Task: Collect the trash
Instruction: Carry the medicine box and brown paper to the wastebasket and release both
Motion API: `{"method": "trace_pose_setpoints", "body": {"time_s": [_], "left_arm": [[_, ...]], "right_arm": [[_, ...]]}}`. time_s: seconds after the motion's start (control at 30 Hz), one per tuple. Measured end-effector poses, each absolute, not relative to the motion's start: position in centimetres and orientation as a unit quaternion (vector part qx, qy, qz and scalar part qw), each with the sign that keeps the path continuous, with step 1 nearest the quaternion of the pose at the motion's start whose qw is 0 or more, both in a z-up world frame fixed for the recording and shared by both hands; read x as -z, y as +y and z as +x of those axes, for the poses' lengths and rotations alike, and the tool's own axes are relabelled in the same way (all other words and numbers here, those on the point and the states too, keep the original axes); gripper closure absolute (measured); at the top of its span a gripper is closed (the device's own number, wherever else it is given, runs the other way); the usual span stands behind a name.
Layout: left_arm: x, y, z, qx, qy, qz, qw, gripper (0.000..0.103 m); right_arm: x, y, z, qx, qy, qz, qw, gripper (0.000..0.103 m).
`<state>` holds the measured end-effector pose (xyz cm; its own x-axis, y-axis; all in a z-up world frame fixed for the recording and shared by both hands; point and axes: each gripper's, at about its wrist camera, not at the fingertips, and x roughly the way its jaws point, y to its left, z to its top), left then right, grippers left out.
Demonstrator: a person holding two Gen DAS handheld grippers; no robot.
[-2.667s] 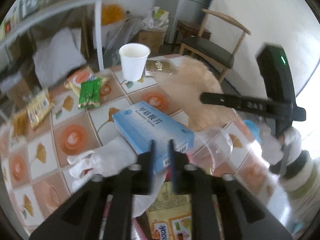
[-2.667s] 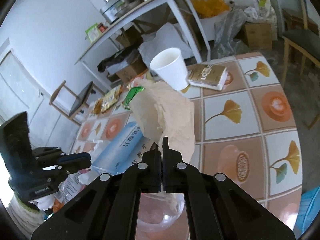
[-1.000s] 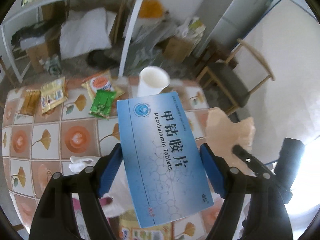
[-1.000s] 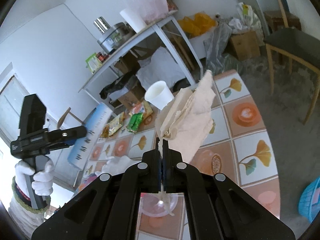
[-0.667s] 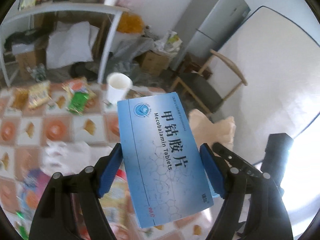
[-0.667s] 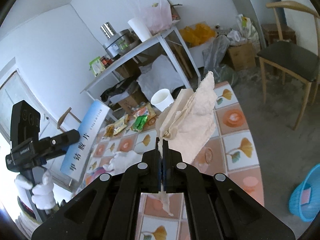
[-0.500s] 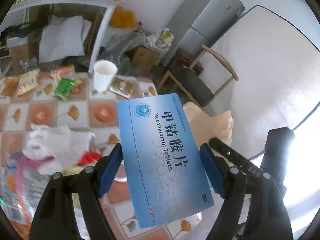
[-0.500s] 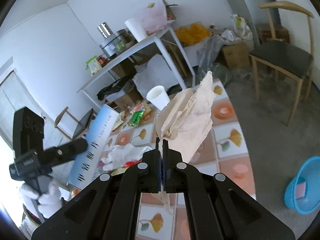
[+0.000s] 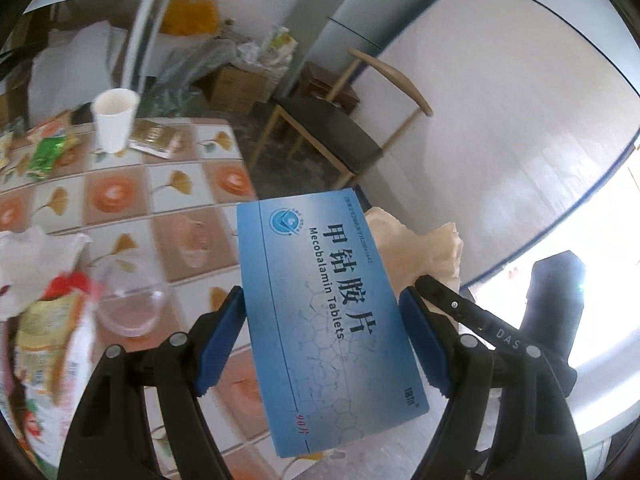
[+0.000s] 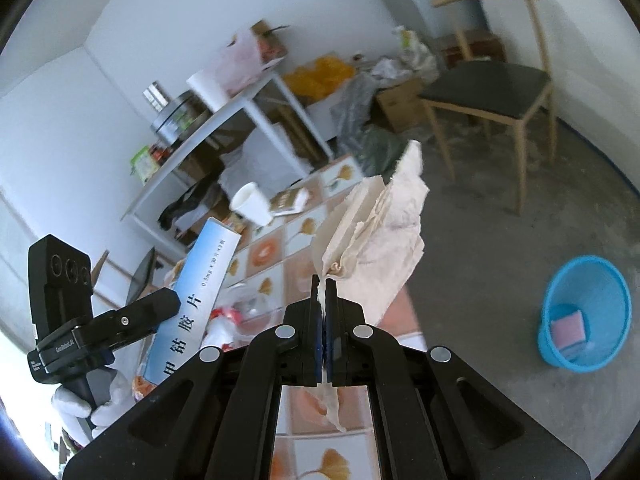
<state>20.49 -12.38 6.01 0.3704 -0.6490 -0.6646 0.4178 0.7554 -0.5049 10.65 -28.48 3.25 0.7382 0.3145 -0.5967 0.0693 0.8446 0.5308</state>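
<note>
The left tool [image 9: 322, 336] is clamping a blue tablet box [image 9: 326, 312] across its width, lifted clear of the tabletop [image 9: 160, 200]. The right tool [image 10: 324, 312], pinched tight, is gripping a crumpled beige paper [image 10: 380, 248] by one corner. Both are riding high, probably so they can be carried to the blue bin [image 10: 582, 316] on the floor, well apart from them.

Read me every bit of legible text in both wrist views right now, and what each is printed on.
"甲钴胺片" and "Mecobalamin Tablets": blue medicine box, clamped in the left gripper.
"0.5mg × 30": the box's side, right wrist view.
"DAS": right gripper, seen in the left view.
"GenRobot.AI": left gripper's body.
Box's small top line and the snack wrappers: unreadable.
</note>
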Motion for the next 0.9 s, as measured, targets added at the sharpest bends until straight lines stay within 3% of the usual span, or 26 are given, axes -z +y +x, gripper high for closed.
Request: {"method": "trace_pose_setpoints", "body": {"time_s": [0.43,0.9], "left_arm": [[-1.7,-28.1,20.2,0.400,0.514,-0.048,0.757,0.027],[9.3,-47.2,21.0,0.423,0.612,0.029,0.667,0.027]], "right_arm": [[0.4,-38.5,4.7,0.031,0.341,0.329,0.880,0.103],[10.8,-49.3,3.7,0.122,0.361,0.430,0.819,0.103]]}}
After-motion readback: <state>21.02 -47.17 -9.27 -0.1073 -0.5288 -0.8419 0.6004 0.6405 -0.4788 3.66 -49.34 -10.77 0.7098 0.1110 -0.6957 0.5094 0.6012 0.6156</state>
